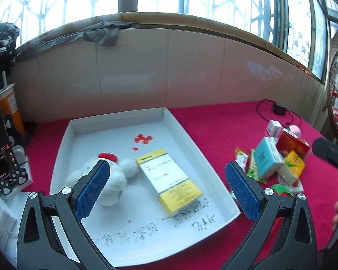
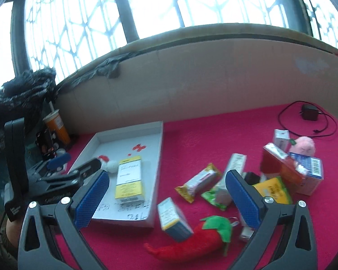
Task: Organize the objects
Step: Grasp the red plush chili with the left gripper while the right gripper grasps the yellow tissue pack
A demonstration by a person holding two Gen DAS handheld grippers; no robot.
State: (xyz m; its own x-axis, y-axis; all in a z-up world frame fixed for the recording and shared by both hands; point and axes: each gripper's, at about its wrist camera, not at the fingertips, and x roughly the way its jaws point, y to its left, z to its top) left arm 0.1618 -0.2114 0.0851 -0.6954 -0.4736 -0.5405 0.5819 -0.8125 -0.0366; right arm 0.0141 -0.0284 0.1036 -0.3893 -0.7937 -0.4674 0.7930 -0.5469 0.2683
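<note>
The right gripper hangs with its jaws spread wide and nothing between the pads, above the loose pile beside the white tray. Just outside the tray's near corner lies a small yellow-and-white carton, tipped against the red plush chili. The carton looks light and stiff, probably thin card that would dent under hard pressure, so take it across its two broad faces. The chili is soft (it would squash and sag). Inside the tray sit a yellow-and-white box and a white plush toy. The left gripper hovers over the tray, likewise wide and empty.
</note>
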